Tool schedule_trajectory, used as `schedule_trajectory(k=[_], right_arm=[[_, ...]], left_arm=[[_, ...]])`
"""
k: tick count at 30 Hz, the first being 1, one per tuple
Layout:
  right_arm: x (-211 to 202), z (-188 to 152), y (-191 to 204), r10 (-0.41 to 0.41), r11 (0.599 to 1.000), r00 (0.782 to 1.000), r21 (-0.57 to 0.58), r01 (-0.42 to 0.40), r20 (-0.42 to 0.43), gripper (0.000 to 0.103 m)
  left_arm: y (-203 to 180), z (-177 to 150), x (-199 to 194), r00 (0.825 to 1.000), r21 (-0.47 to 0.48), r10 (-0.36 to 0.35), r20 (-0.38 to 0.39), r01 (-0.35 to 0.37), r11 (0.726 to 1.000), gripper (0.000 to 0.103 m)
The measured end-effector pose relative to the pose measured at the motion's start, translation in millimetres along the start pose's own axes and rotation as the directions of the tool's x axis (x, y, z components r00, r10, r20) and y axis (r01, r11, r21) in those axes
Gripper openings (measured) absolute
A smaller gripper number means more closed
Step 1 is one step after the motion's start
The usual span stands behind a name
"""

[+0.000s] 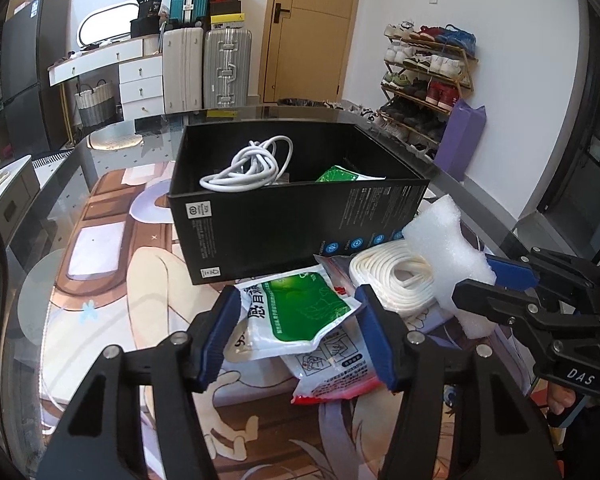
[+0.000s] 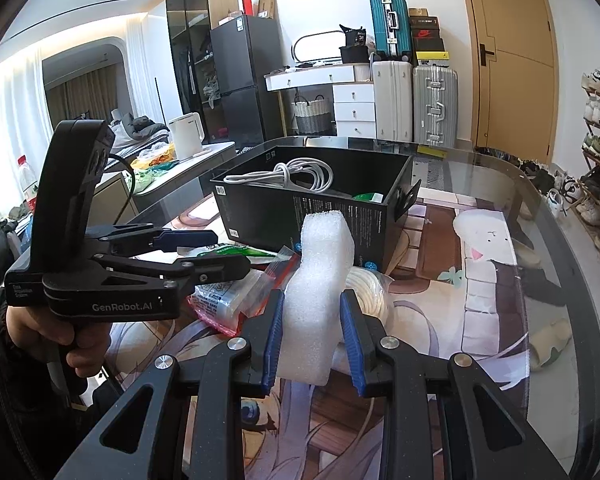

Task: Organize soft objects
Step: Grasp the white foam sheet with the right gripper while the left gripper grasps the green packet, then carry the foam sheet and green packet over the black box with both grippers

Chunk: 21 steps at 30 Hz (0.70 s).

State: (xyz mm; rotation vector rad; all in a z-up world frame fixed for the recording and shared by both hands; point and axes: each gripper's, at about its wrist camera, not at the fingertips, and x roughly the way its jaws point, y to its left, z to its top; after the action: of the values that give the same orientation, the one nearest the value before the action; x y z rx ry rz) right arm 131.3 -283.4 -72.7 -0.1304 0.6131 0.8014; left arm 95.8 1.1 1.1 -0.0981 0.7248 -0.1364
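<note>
Left gripper (image 1: 296, 334): blue pads on either side of a green-and-white packet (image 1: 300, 312). The left pad touches the packet's edge and the right pad presses its crumpled corner, so the jaws are pinching it.
Green-and-white packet: lies on top of a red-and-white packet (image 1: 332, 376), just in front of the black box (image 1: 284, 232).
Red-and-white packet: flat on the table mat (image 1: 112, 320), partly under the green-and-white one; in the right wrist view it shows below the left gripper (image 2: 216, 304).
Right gripper (image 2: 310, 336): jaws pressed against the lower part of a white foam block (image 2: 320, 280), which is squeezed narrow between the pads.
Foam block: held upright and tilted slightly, above the white rope coil (image 1: 396, 276); its top reaches the front wall of the box in the right wrist view. In the left wrist view it sits at the right side (image 1: 448, 248), with the right gripper's jaws clamped on it from the right.
Rope coil: on the table just right of the packets, close to the box's front corner, partly hidden by the foam.
Black box: open-topped, standing on the glass table (image 2: 540, 240) beyond the packets. Inside are a bundled white cable (image 1: 248, 168) at the left and another green packet (image 1: 340, 174) at the right.
Hand (image 2: 52, 340): wraps the left gripper's handle at the left edge of the right wrist view.
Room behind: suitcases (image 1: 226, 68), a white dresser (image 1: 136, 76), a wooden door (image 1: 312, 28), a shoe rack (image 1: 424, 76).
</note>
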Motion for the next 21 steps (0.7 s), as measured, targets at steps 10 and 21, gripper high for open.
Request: schedule_trajectory(k=[10, 21], right_arm=[[-4.5, 3.4, 3.3, 0.000, 1.000, 1.000, -0.008, 0.000, 0.018, 0.028], [-8.2, 7.6, 6.8, -0.001, 1.000, 0.999, -0.018, 0.001, 0.033, 0.028]], left_arm=[[7.1, -3.3, -12.4, 1.000, -0.006, 0.003, 0.022, -0.003, 1.000, 0.048], [9.8, -1.9, -26.5, 0.998, -0.016, 0.008, 0.059, -0.007, 1.000, 0.048]])
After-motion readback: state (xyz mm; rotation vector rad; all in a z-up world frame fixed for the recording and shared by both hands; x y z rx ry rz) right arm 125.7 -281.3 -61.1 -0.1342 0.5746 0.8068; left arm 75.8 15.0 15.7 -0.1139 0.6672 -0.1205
